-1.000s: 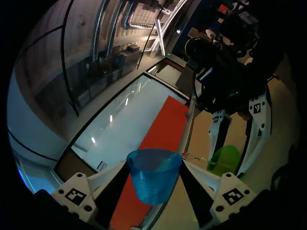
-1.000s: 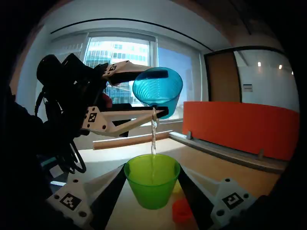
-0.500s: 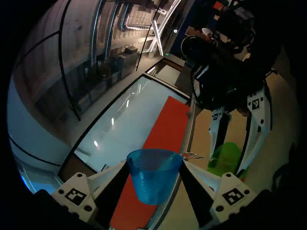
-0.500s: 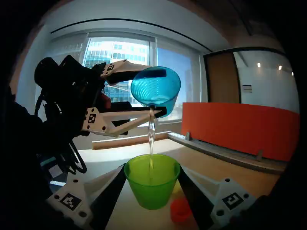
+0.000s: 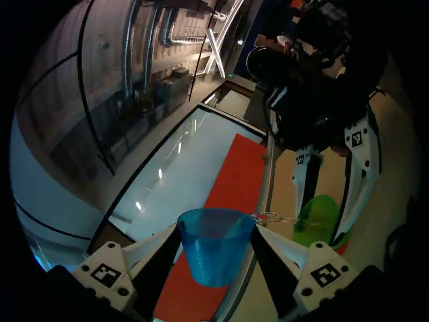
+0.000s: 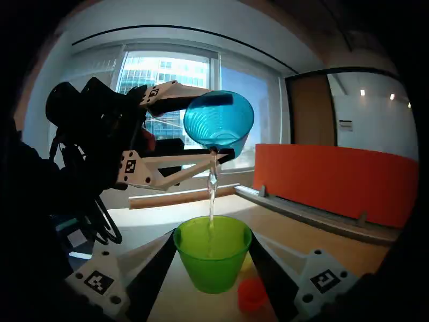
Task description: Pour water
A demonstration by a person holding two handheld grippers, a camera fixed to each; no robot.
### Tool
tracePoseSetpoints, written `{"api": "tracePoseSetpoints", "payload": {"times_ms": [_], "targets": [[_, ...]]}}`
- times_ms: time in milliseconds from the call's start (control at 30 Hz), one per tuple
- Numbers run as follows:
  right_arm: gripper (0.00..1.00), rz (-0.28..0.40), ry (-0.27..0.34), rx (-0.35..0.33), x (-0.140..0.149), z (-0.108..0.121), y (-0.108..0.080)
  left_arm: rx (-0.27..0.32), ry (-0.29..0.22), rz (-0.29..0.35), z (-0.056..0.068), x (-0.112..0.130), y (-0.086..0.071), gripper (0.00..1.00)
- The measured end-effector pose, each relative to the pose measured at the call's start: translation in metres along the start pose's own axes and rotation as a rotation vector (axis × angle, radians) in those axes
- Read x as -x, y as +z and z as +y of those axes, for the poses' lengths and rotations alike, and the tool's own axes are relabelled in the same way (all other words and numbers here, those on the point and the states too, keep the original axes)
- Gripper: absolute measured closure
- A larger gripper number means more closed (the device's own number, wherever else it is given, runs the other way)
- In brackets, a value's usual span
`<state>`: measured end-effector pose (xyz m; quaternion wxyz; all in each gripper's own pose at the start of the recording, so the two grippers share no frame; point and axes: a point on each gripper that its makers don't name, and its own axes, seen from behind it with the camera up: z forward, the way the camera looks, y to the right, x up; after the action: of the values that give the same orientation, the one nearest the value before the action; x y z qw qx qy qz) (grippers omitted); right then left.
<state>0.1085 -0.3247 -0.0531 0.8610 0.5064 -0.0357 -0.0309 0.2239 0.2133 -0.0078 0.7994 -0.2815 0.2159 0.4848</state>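
My left gripper (image 5: 216, 252) is shut on a blue ribbed cup (image 5: 215, 249), tipped onto its side. In the right gripper view that blue cup (image 6: 219, 122) hangs above a green cup (image 6: 213, 257), and a thin stream of water (image 6: 211, 185) runs from its lip down into the green cup. My right gripper (image 6: 213, 263) is shut on the green cup, held upright over the table. The left gripper view shows the right gripper (image 5: 331, 214) farther off at the right, with the green cup (image 5: 319, 219) between its white fingers and the water (image 5: 273, 218) arcing toward it.
A light wooden table (image 6: 300, 228) lies under the cups. A red cap (image 6: 252, 295) and a yellow piece (image 6: 248, 262) sit on it just behind the green cup. An orange partition (image 6: 338, 180) stands at the right, and a window (image 6: 161, 86) at the back.
The stream keeps running from the blue cup into the green one. The blue cup has drifted slightly to the left and tipped a little further. The green cup has stayed in place.
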Motion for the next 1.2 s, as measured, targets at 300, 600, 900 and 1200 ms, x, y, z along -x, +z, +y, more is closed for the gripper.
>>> {"api": "tracePoseSetpoints", "payload": {"times_ms": [300,600,900,1200], "targets": [[0.08,0.0,-0.003,-0.002,-0.0012,-0.0005,0.0012,-0.002,0.025,0.0,0.0003,0.0002,0.0011,0.14],[0.08,0.0,-0.005,-0.004,-0.0019,-0.0002,0.0041,-0.003,0.044,-0.002,-0.0015,0.0012,0.0017,0.14],[0.08,0.003,-0.005,-0.002,-0.0019,0.0004,0.0042,-0.004,0.072,-0.01,-0.002,0.0034,0.0013,0.14],[0.08,0.008,-0.006,-0.002,-0.0022,-0.0008,0.0038,0.007,0.101,-0.006,0.0005,0.0005,-0.0004,0.14]]}}
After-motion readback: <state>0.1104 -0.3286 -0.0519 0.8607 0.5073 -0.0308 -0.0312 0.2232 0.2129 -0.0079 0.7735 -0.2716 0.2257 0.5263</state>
